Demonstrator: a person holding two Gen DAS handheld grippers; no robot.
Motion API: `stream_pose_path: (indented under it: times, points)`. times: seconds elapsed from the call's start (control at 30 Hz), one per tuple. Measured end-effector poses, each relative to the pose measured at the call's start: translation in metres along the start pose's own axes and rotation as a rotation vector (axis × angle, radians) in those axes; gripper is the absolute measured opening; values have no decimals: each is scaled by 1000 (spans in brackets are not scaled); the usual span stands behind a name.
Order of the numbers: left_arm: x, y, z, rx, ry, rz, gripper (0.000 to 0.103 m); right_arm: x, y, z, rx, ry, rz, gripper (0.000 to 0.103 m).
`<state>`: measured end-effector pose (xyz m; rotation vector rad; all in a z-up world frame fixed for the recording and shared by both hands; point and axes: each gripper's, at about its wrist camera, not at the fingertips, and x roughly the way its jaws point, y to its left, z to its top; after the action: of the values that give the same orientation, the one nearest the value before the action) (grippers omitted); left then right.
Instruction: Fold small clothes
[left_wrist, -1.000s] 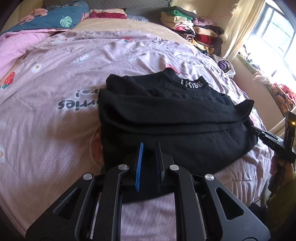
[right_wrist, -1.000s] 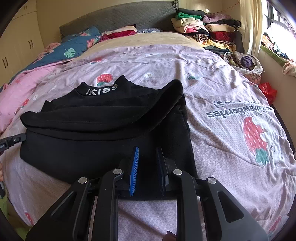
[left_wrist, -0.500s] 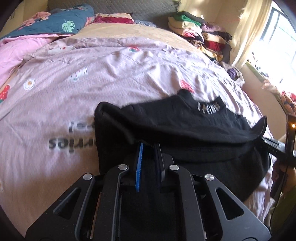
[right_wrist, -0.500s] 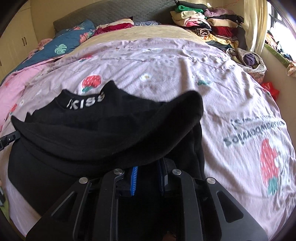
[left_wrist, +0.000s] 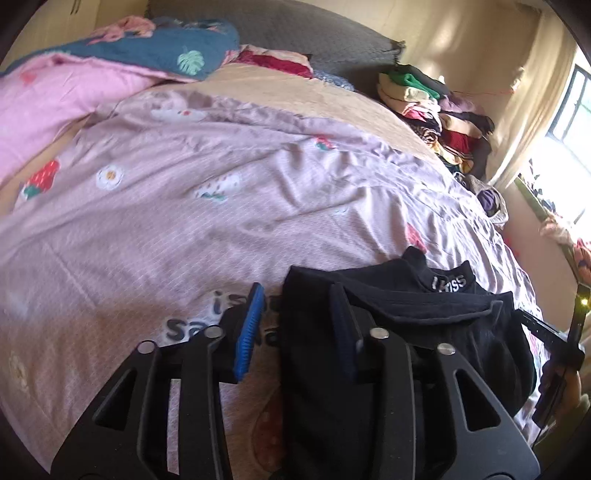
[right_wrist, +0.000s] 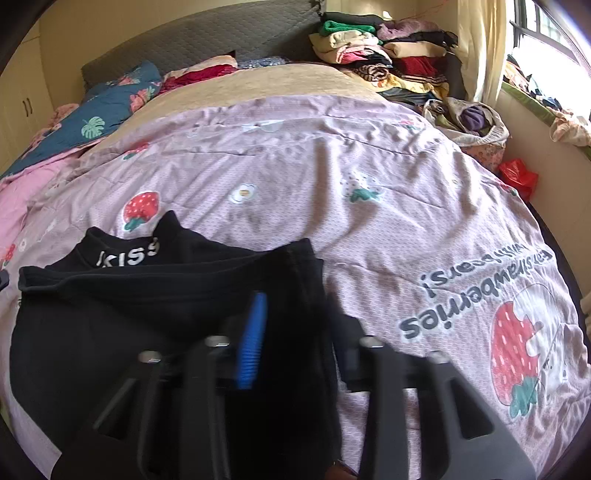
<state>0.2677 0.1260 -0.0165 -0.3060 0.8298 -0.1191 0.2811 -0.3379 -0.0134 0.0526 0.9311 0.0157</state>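
A black top (left_wrist: 424, 325) with white "KISS" lettering on its collar lies folded over on the purple strawberry quilt (left_wrist: 229, 221). My left gripper (left_wrist: 297, 325) is open, its jaws wide apart over the top's left edge. The top also shows in the right wrist view (right_wrist: 147, 295), with its folded edge lying just below the collar. My right gripper (right_wrist: 299, 332) is open, its jaws astride the top's right edge. The other handheld gripper (left_wrist: 554, 339) shows at the right edge of the left wrist view.
A tall pile of folded clothes (right_wrist: 388, 51) stands at the head of the bed on the right. Blue and pink bedding (left_wrist: 110, 74) lies at the far left. A bag of clothes (right_wrist: 476, 122) and a red bag (right_wrist: 517, 177) sit beside the bed by the window.
Both grippers carried the top's lower edge forward over the garment towards the collar, then opened and let go. The top now lies folded in half.
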Motion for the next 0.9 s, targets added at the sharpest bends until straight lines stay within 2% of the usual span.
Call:
stream_pose_path:
  times: [0.17, 0.23, 0.27, 0.3, 0.33, 0.4, 0.43, 0.5, 0.7, 0.9]
  points:
    - [16, 0, -10, 1, 68, -35, 41, 10, 4, -1, -31, 22, -8, 40]
    - [22, -2, -13, 4, 85, -43, 42, 14, 6, -1, -36, 30, -5, 38]
    - [25, -3, -14, 8, 90, -41, 42, 16, 7, -2, -38, 31, -3, 32]
    - [29, -4, -16, 7, 97, -41, 41, 16, 8, -2, -39, 31, -3, 20]
    - [33, -3, -17, 4, 105, -44, 40, 16, 8, -3, -39, 27, -5, 16]
    - [38, -2, -19, -4, 116, -58, 17, 14, 7, -3, -27, 18, 2, 9]
    - [39, -2, -20, -6, 113, -59, 10, 11, 4, -3, -10, 8, 14, 8]
    - [36, 0, -19, -16, 93, -67, 3, 6, 0, -2, 14, -7, 25, 6]
    - [7, -4, -7, -11, -8, -98, 2, -20, -16, 13, 88, -105, 82, 6]
    - [21, -2, -8, -13, 14, -56, 2, -9, -13, 15, 84, -80, 43, 6]
